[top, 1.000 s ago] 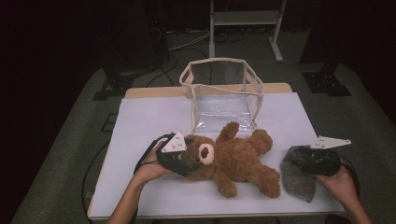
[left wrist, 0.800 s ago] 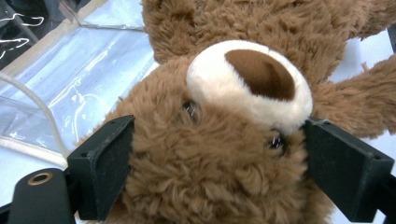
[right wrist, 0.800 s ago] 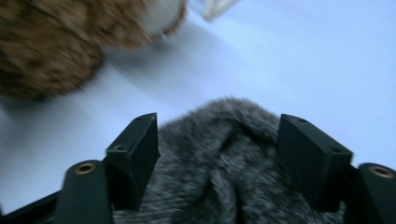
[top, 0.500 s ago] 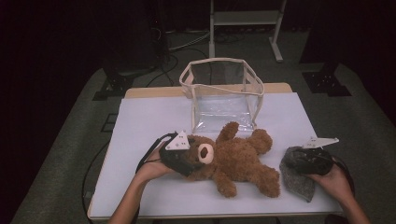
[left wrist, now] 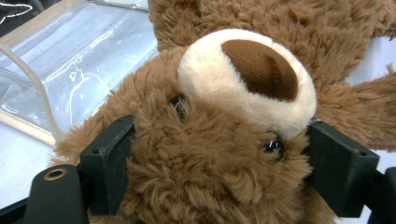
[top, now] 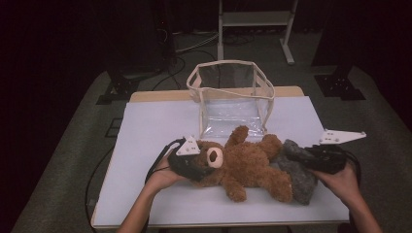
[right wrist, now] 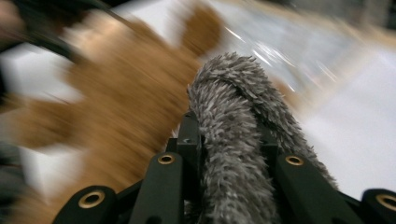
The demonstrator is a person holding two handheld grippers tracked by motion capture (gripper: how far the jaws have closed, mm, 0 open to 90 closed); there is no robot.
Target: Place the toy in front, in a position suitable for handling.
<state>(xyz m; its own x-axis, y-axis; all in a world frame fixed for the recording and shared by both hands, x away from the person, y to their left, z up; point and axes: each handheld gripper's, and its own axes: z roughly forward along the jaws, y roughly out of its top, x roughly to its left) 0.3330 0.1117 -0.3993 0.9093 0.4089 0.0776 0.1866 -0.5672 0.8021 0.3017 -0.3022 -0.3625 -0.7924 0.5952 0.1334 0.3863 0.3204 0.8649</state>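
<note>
My right gripper (top: 291, 151) has just closed its jaws on a fold of the grey fuzzy cloth (right wrist: 236, 140), pinched tight; this cloth lies at the teddy bear's (top: 243, 162) feet, touching it. My left gripper (top: 194, 167) clamps the bear's head (left wrist: 210, 154), jaws wide, pressing both sides. The bear lies on the white table (top: 145, 126). Behind it stands the clear bag (top: 228, 92).

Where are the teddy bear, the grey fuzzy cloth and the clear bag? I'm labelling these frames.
teddy bear (top: 248, 162): high view, on its belly.
grey fuzzy cloth (right wrist: 233, 140): right gripper view, on the fold between the jaws.
clear bag (top: 228, 91): high view, on its front rim.
</note>
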